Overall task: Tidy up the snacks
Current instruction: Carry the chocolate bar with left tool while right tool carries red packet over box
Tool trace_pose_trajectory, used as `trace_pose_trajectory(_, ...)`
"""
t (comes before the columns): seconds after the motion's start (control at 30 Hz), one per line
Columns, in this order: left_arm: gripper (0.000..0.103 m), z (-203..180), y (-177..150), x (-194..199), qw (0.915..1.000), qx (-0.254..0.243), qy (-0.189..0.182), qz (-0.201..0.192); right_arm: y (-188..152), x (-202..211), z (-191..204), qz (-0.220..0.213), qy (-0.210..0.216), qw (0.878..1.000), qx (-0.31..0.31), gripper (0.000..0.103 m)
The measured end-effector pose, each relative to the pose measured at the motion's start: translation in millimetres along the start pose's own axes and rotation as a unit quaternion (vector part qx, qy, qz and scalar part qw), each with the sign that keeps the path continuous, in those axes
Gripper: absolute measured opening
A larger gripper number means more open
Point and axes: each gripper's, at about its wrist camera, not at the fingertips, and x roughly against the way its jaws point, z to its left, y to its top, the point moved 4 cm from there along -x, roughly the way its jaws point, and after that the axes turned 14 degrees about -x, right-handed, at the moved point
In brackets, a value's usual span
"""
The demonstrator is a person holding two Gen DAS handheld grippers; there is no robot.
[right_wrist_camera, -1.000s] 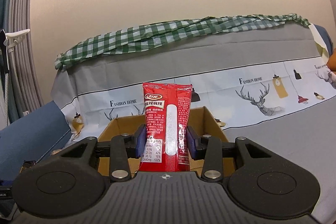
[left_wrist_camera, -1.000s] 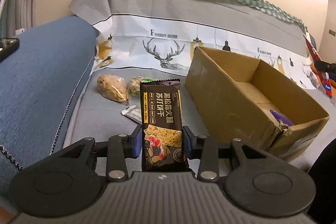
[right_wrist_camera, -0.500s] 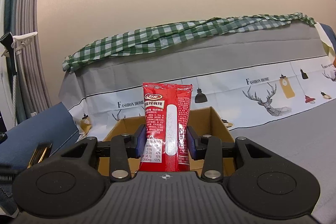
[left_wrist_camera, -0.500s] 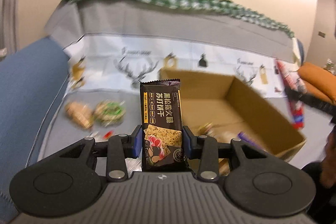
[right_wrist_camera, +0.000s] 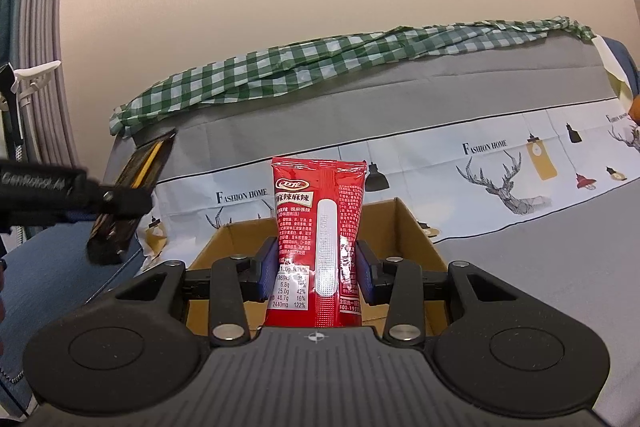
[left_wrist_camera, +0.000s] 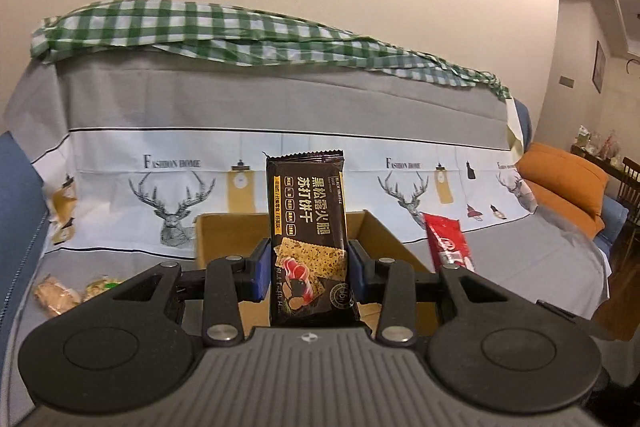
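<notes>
left gripper (left_wrist_camera: pixel 308 267): clamped on black cracker packet (left_wrist_camera: pixel 307 223), upright, gold text, cracker photo
right gripper (right_wrist_camera: pixel 318 267): clamped on red snack packet (right_wrist_camera: pixel 320 239), upright, back seam facing the camera
cardboard box (right_wrist_camera: pixel 412 227): open top, just behind both packets
sofa seat (left_wrist_camera: pixel 520 251): bare grey cover right of box
loose snacks (left_wrist_camera: pixel 52 293): left of box

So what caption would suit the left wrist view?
Left hand-held gripper holds a black cracker packet upright before an open cardboard box.
</notes>
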Motion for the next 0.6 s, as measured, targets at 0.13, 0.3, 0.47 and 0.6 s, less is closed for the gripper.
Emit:
trace_pose_trajectory(0.13,0.043,-9,0,-9,1.0,-0.003,-0.006,0.006,0,-1,-2,0.0,-0.004,1.0,-0.009,0.042)
trace_pose_trajectory(0.3,0.043,-11,-2,-15,0.9999,0.006,-0.008,0.012,0,-1,-4,0.0,-0.007,1.0,-0.017,0.042)
trace_pose_trajectory(0.47,0.043,-12,1,-19,0.9999,0.005,-0.008,0.014,0,-2,-3,0.001,-0.006,1.0,-0.017,0.042)
trace_pose_trajectory(0.6,0.043,-13,2,-22,0.9998,0.002,-0.009,0.016,0,-2,-4,0.0,-0.008,1.0,-0.02,0.042)
